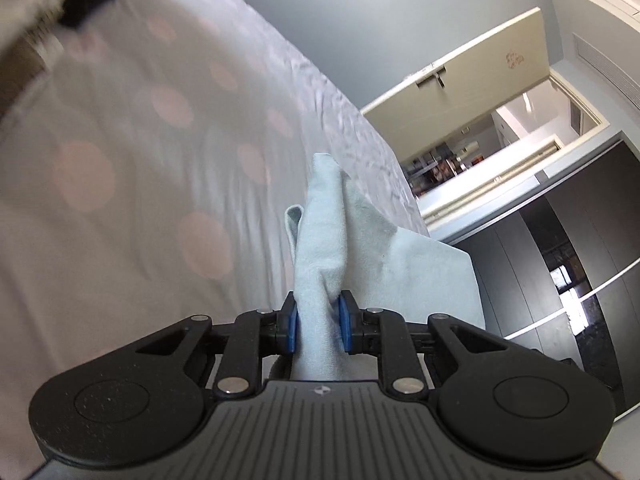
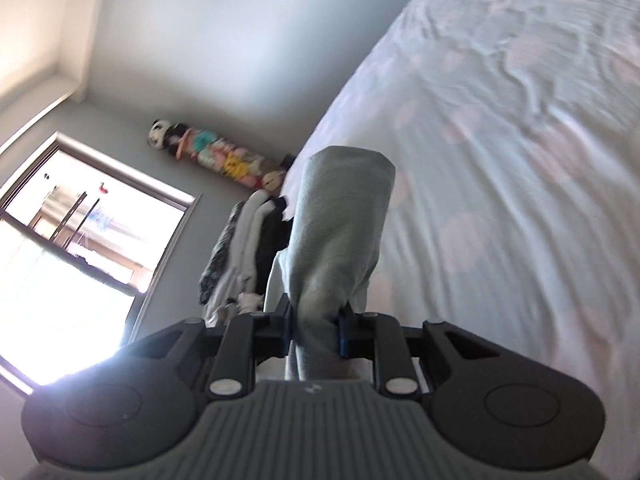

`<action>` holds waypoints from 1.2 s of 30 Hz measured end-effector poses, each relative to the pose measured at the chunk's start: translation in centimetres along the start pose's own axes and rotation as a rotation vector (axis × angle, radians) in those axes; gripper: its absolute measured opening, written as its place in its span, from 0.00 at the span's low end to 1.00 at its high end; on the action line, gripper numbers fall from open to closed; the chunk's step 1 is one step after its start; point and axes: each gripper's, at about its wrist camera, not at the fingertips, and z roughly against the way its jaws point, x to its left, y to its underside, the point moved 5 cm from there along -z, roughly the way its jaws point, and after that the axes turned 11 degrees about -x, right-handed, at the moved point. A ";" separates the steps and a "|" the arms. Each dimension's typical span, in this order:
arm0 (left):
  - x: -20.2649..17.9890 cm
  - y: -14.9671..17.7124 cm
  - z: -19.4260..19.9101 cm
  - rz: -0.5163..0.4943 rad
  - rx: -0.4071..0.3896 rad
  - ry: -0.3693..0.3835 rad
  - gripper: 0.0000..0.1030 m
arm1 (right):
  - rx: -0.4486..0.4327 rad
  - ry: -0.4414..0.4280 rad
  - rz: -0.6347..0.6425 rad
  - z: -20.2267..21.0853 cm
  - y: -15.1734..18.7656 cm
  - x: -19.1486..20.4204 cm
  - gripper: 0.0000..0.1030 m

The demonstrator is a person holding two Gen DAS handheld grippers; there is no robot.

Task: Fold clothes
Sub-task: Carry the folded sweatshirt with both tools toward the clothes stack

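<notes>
above the spotted bedsheet point(image 1: 132, 152), both grippers carry cloth off the bed. the left gripper point(image 1: 319, 326) is clenched on a bunched fold of a pale blue garment point(image 1: 324, 236), the cloth squeezed between its blue pads point(image 1: 291, 328) and standing up past them, with a flatter panel of it spreading to one side. the right gripper point(image 2: 318, 326) is clamped the same way on a grey-green roll of fabric point(image 2: 340, 236) that pokes forward past its fingers. i judge this to be one garment held at two points, though no view shows the stretch between the grippers, and the colour reads differently in each, so it may be two pieces. beyond the right gripper a pile of clothes point(image 2: 248, 248) sits at the bed's far edge, near a row of soft toys point(image 2: 212, 152) along the wall; whether that pile is folded or waiting is too blurred to say. the step in hand looks like a lift or carry within a fold, the cloth raised and hanging, not laid flat. the next move calls for keeping both grips tight, drawing the held edges level so the cloth hangs without twist, then lowering it onto bare sheet so one part lands squarely over the other.
</notes>
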 end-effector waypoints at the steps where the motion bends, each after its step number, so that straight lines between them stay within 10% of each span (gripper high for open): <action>1: -0.2 -0.4 1.3 -0.005 -0.025 -0.014 0.22 | 0.013 -0.018 0.012 -0.2 0.0 0.9 0.23; 18: 2.0 -5.6 22.8 0.188 -0.573 -0.387 0.22 | 0.553 -0.325 0.315 -20.6 5.5 22.1 0.23; 36: 5.6 -3.8 23.9 0.333 -1.071 -0.752 0.20 | 0.888 -0.499 0.818 -40.3 17.5 33.9 0.22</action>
